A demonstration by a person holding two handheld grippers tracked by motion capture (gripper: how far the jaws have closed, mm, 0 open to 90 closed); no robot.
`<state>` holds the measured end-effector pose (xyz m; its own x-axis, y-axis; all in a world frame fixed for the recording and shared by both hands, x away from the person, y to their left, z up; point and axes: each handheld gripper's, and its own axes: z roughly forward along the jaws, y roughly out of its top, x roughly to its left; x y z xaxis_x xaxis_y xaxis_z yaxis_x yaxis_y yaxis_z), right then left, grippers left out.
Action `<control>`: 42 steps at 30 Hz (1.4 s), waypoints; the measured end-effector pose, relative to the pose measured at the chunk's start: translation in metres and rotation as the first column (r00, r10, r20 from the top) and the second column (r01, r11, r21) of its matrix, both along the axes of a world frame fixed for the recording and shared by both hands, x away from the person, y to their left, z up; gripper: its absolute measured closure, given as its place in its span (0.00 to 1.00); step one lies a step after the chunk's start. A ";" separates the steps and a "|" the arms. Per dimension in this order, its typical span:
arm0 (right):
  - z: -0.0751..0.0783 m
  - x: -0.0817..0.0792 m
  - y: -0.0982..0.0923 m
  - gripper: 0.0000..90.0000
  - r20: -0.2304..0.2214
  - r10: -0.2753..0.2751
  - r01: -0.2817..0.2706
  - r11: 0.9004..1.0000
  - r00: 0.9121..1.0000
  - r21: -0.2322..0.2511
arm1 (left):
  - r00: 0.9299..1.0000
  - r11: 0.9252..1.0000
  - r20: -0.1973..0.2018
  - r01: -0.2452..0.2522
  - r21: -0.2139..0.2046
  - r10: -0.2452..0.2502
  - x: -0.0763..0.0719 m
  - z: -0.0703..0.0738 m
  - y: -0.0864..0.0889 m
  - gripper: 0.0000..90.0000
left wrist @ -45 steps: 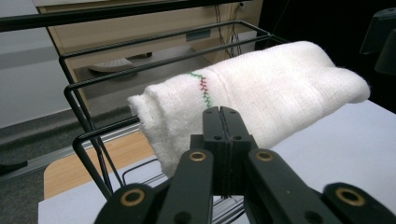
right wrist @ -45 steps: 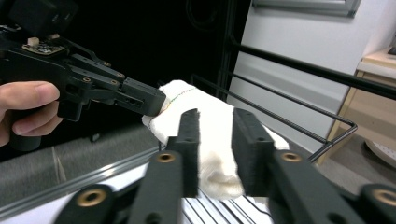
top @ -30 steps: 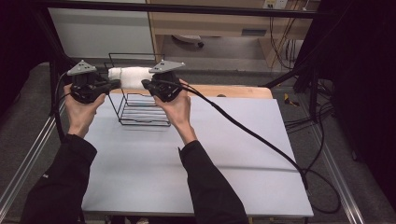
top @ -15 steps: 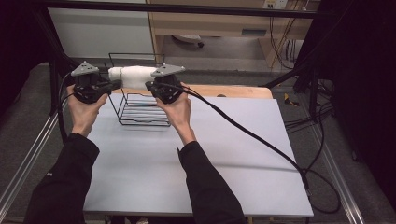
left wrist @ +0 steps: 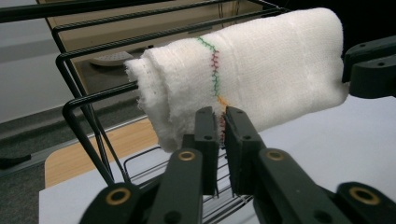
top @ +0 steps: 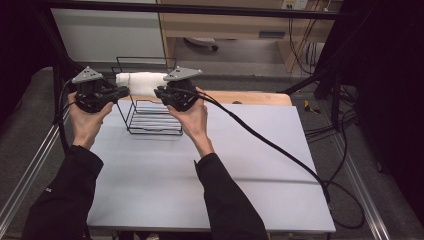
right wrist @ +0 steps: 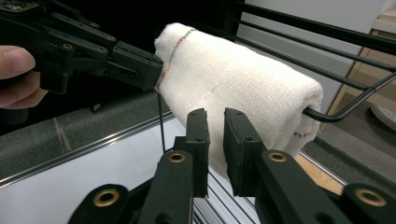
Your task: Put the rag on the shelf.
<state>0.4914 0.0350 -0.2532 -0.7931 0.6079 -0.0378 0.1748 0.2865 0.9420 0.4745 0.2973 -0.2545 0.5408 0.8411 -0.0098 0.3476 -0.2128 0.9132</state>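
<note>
A rolled white towel with a coloured stitched hem hangs over the top rail of a black wire rack. My left gripper is at the towel's left end and my right gripper at its right end. In the left gripper view the jaws stand slightly apart, with the towel's lower edge at their tips. In the right gripper view the jaws show a narrow gap in front of the towel. Both pairs of jaws have just been opening, with towel cloth in the gap.
The rack stands at the back left of a white table, in front of a wooden strip. A thick black cable trails from the right gripper across the table to its right edge. The table's near half is bare.
</note>
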 end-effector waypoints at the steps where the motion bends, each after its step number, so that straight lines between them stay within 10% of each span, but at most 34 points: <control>1: 0.001 -0.002 -0.001 0.87 0.000 0.004 -0.004 1.000 1.000 0.003 | 1.000 1.000 -0.003 0.001 -0.001 -0.001 -0.001 0.000 0.001 0.89; 25: -0.006 -0.037 -0.078 0.28 -0.070 -0.040 0.041 0.999 0.997 0.010 | 0.994 0.996 -0.081 0.082 0.031 -0.079 -0.045 -0.049 0.002 0.38; 42: -0.060 -0.055 -0.158 0.07 -0.190 -0.091 0.093 0.996 0.978 0.002 | 0.987 0.994 -0.128 0.107 0.032 -0.102 -0.068 -0.101 -0.009 0.11</control>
